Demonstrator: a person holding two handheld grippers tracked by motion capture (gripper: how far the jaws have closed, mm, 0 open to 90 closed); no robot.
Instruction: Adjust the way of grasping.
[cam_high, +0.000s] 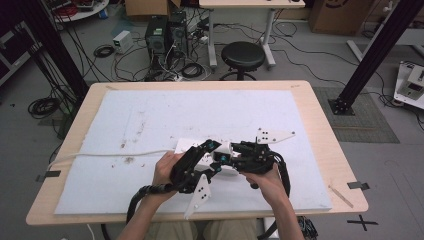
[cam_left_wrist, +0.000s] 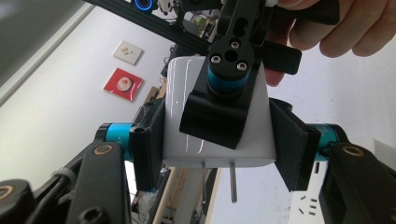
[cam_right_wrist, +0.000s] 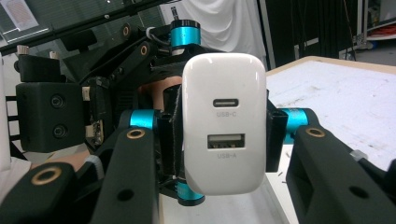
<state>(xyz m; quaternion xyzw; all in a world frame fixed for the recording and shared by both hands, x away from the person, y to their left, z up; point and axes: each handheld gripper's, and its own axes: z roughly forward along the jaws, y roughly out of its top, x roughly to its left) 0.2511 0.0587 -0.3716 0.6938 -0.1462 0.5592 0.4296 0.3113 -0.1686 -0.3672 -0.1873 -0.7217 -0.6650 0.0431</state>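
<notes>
A white USB charger (cam_right_wrist: 224, 84) is held up over the near middle of the table, its USB-C and USB-A ports facing the right gripper view. My right gripper (cam_right_wrist: 223, 135) is shut on its two broad faces. My left gripper (cam_left_wrist: 219, 140) is shut on its two narrow sides, and the charger (cam_left_wrist: 180, 93) shows two metal prongs pointing down in that view. One of the right gripper's fingers (cam_left_wrist: 214, 116) lies across the broad face there. In the high view both grippers, left (cam_high: 210, 152) and right (cam_high: 231, 156), meet nose to nose on the charger (cam_high: 224, 148).
A white foam mat (cam_high: 150, 115) covers most of the wooden table (cam_high: 320, 130). A white block with a long white cable (cam_high: 100, 155) lies on the mat just behind the grippers. A black stool (cam_high: 243, 56) and computer boxes stand beyond the far edge.
</notes>
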